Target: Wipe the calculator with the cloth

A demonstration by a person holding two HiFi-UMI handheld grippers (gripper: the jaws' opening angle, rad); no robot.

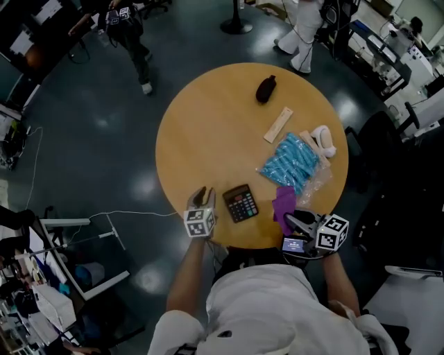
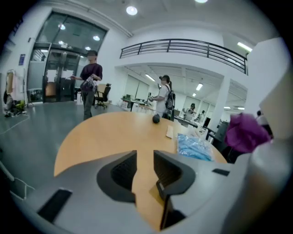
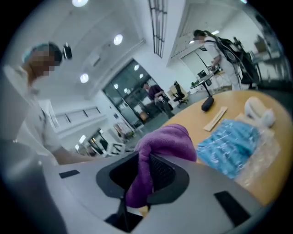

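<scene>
The right hand-held gripper [image 1: 297, 223] clamps the soft, limp cloth [image 1: 283, 201]. The light, rigid calculator [image 1: 241, 202] lies just beside the left hand-held gripper [image 1: 202, 196], whose jaws stand apart and empty. It will likely slide unless an edge is steadied.

A large open-plan office or lab hall is shown: a glossy dark floor [image 1: 90, 139] is seen around a round wooden table [image 1: 201, 118], with cluttered workbenches [image 1: 409, 55] at the far right. Beyond the table, glass entrance doors [image 2: 57, 77], a railed upper gallery [image 2: 183, 45], ceiling lights [image 2: 132, 10] and an office chair [image 2: 104, 93] beside far desks [image 2: 132, 101] are seen.
</scene>
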